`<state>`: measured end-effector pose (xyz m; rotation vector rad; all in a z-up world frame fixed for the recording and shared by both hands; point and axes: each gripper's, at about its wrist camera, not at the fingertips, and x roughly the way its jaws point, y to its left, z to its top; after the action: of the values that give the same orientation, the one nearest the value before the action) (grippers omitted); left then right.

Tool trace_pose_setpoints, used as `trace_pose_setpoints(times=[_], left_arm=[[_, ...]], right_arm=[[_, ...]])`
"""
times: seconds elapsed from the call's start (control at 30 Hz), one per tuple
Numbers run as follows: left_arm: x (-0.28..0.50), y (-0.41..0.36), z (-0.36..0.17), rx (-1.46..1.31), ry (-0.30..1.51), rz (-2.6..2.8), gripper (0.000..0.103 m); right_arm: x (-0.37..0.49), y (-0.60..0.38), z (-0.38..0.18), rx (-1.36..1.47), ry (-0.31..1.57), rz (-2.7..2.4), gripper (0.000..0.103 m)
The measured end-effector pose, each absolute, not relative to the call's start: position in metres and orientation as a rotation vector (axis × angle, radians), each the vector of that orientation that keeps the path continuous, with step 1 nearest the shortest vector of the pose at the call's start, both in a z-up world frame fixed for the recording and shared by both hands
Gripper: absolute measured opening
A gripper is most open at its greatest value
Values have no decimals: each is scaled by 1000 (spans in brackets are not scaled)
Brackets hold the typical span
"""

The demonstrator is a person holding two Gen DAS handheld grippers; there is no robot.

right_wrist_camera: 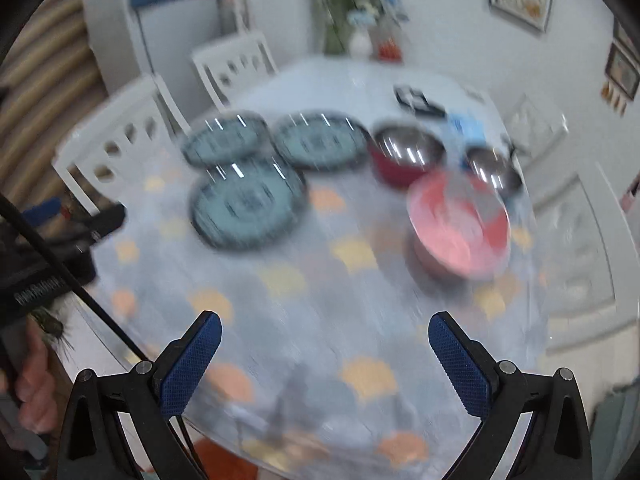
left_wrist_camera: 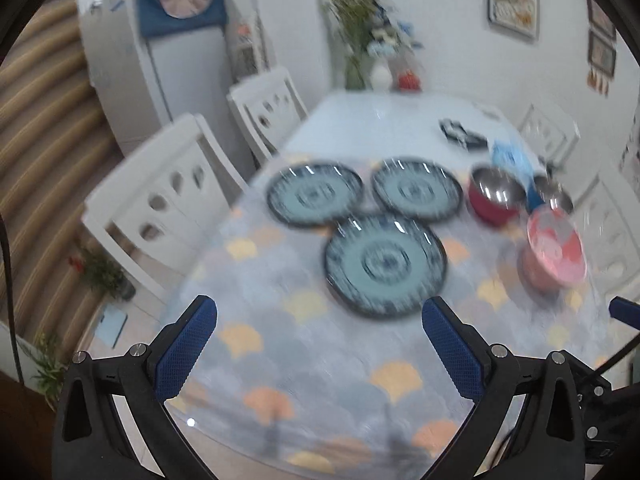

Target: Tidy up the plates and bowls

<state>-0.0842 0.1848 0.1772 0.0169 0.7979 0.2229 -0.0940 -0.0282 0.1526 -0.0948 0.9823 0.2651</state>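
- Left wrist view: our left claw [left_wrist_camera: 320, 320] hangs over the near part of the counter [left_wrist_camera: 280, 360], its blue pads spread wide apart and nothing between them.
- Right wrist view: our right claw [right_wrist_camera: 325, 334] is likewise spread apart and empty, above the shell-patterned cloth.
- Nearest to the left claw: one teal plate [left_wrist_camera: 385, 266], flat on the cloth, just beyond the pad tips.
- Behind it: two more teal plates, one to the left [left_wrist_camera: 315, 194] and one to the right [left_wrist_camera: 416, 188], side by side; the near plate seems to touch or overlap their rims, though blur prevents certainty.
- Nearest to the right claw: a pink bowl [right_wrist_camera: 460, 226], tilted.
- Further back: a red bowl with a steel interior [right_wrist_camera: 406, 156] and a blue one of the same kind [right_wrist_camera: 494, 170], near each other.
- Far end of counter: a vase of flowers [left_wrist_camera: 360, 40]; white chairs [left_wrist_camera: 160, 208] along the side.
- Progress, by our judgement: nothing is stacked or gathered yet; three plates and three bowls lie separate, so the whole sorting remains, presumably plates into one pile and bowls nested.
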Motion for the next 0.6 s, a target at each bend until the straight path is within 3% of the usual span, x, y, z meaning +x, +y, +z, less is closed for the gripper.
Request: trace_pose_setpoints(times=[0.2,0.6], left_arm=[[-82,212,193,26,754,281,103],[-29,266,192,39,768,195,103]], right_arm=[[-70,36,176,-21,995,183,103],[-24,74,173,-46,984,68,103]])
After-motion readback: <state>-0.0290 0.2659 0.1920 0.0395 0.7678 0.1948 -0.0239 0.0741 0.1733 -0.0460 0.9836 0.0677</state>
